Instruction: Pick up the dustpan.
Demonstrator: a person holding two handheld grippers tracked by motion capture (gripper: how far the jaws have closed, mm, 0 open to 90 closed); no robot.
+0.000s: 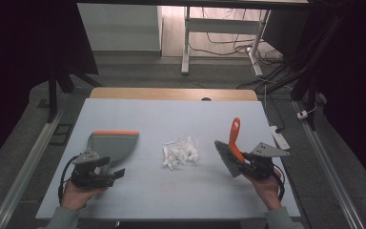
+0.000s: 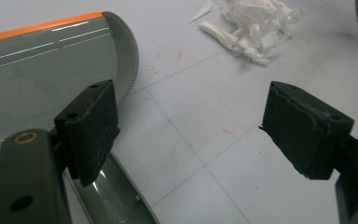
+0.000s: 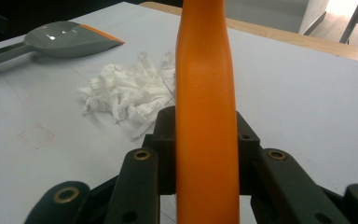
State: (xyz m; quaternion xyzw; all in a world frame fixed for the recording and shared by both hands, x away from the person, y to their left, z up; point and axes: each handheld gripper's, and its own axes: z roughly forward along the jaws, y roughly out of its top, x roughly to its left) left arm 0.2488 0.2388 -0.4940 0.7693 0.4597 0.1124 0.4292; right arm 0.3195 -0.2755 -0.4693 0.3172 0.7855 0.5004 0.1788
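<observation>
In the high view, a pile of shredded white paper (image 1: 181,152) is seen lying mid-desk on the pale blue desk (image 1: 138,200). To its left a grey dustpan (image 1: 114,144) with an orange lip rests flat, and the left tool (image 1: 116,174) is held just beside its handle with the jaws spread and nothing between them. To the right of the paper, a hand brush (image 1: 231,150) is carried by the right tool (image 1: 246,164), its orange handle pointing away and its bristles toward the paper.

In the left gripper view, the two pads are shown well apart over bare desk, the dustpan (image 2: 46,70) lying at one side and the paper (image 2: 251,28) farther off.

In the right gripper view, the jaws are seen clamped on the brush's orange handle (image 3: 206,116), with the paper (image 3: 126,91) and dustpan (image 3: 65,39) beyond.

Since the dustpan is not yet gripped, it could be pushed away by the sweep, and scraps could be scattered past its lip. A slipping handle could also be twisted in the clamp.
</observation>
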